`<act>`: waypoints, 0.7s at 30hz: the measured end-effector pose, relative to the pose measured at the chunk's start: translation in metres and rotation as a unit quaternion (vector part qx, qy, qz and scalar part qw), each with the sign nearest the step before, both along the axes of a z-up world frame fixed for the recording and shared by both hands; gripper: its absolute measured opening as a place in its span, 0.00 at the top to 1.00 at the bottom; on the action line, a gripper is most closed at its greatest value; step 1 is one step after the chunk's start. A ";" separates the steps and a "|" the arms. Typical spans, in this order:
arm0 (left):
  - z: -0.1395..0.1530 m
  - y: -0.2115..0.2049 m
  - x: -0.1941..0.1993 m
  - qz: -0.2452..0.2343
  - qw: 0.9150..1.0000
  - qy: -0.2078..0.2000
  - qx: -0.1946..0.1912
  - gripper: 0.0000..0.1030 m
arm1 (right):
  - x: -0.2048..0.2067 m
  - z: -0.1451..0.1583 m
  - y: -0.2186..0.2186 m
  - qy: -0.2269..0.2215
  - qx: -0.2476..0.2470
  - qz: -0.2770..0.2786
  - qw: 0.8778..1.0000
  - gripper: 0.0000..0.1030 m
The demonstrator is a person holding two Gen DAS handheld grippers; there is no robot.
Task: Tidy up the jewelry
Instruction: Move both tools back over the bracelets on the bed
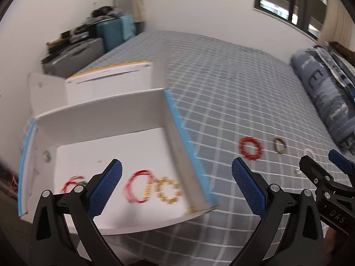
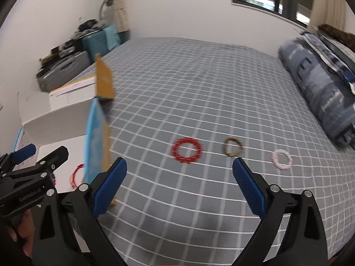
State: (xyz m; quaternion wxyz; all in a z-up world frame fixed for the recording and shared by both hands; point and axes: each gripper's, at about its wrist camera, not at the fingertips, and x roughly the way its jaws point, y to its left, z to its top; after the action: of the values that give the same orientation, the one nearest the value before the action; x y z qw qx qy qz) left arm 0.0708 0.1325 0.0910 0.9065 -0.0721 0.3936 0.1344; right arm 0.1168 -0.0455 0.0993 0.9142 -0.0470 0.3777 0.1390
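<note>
Left wrist view was filled by an open white cardboard box with blue edging [image 1: 177, 119] resting on the grey checked bed [image 1: 221, 84]. Inside it, a thin red cord bracelet [image 1: 137, 186], a chunky gold bead bracelet [image 1: 168, 190] and another red cord piece [image 1: 72, 182] were already laid, so part of the sorting was judged done. The left claw [image 1: 177, 190] was seen spread wide over the box's right wall, with nothing held or touched.

Right wrist view showed what was left: a red beaded bracelet [image 2: 187, 150], a brown and green beaded bracelet [image 2: 232, 147] and a pale pink beaded bracelet [image 2: 282, 159], lined up well apart on the bed, outside the box. The right claw [image 2: 179, 187] was likewise seen released and empty, hovering near the red beaded bracelet.
</note>
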 end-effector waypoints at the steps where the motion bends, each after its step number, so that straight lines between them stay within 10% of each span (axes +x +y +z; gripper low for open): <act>1: 0.000 -0.007 0.005 -0.007 1.000 0.001 0.000 0.06 | 0.003 0.001 -0.006 -0.001 -0.001 -0.006 1.000 0.11; 21: -0.084 -0.118 0.170 -0.137 0.987 0.082 -0.007 0.06 | 0.093 -0.083 -0.124 0.089 0.002 -0.096 0.991 0.11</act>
State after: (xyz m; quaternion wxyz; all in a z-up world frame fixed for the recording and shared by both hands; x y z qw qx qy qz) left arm 0.2405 0.0147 0.0068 0.8805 -0.0124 0.4738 0.0117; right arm 0.2097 -0.1695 0.0164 0.8863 0.0033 0.4598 0.0551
